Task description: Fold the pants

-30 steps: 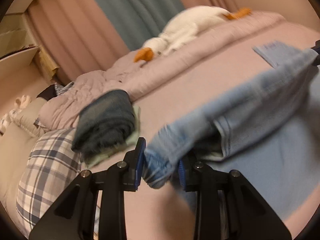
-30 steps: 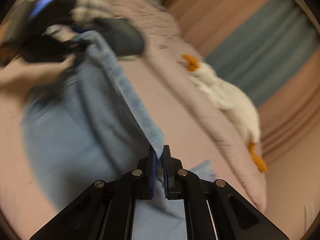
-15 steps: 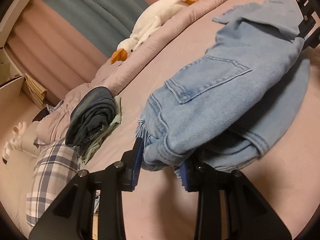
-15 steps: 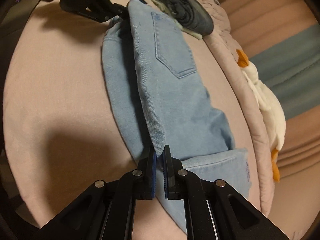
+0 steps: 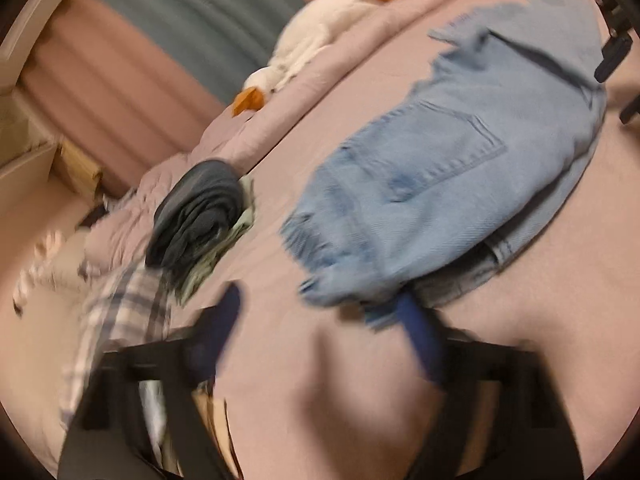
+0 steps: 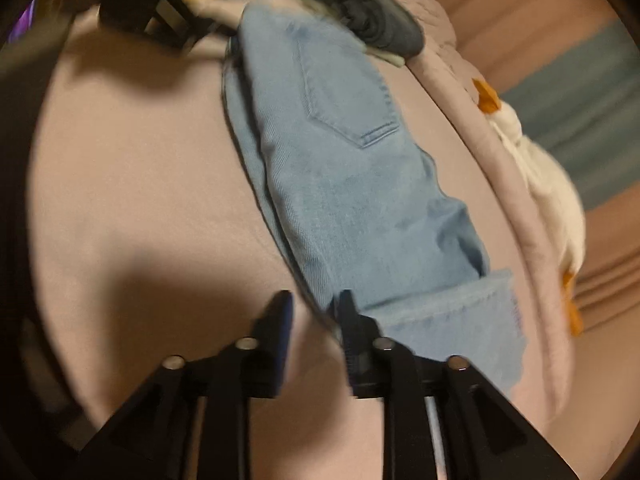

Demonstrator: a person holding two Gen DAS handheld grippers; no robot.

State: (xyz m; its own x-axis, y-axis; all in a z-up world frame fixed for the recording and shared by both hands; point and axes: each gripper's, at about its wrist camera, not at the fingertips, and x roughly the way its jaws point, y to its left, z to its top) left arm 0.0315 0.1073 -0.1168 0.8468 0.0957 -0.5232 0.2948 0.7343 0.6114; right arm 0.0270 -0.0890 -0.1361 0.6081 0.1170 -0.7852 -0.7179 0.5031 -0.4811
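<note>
Here the jeans (image 5: 448,184) lie folded on the pink bed (image 5: 328,392), released at both ends. Half a second earlier each gripper clamped denim: the left held the frayed end, the right pinched a fold edge between nearly shut pads. Now the left gripper (image 5: 320,320) has its jaws opening wide, and the fringe rests just beyond them with nothing between the blue pads, though motion blur hides whether the right-hand pad brushes the cloth. The right gripper (image 6: 316,312) is likewise opening; bare sheet shows in the gap, while one finger stands against the denim edge at the cuff end.

In the right wrist view, the jeans run lengthwise away from the camera, back pocket (image 6: 344,92) uppermost, with the lower layer showing along the near side and at the cuff. A dark folded garment (image 5: 196,216) sits on a stack near the plaid pillow (image 5: 120,312), well apart from the jeans. A plush goose (image 5: 320,40) lies along the far bolster.

Judged from this state, one fold is laid down and let go. The bundle remains long, so a further fold across its length seems likely to be needed, with fresh grips at one end.
</note>
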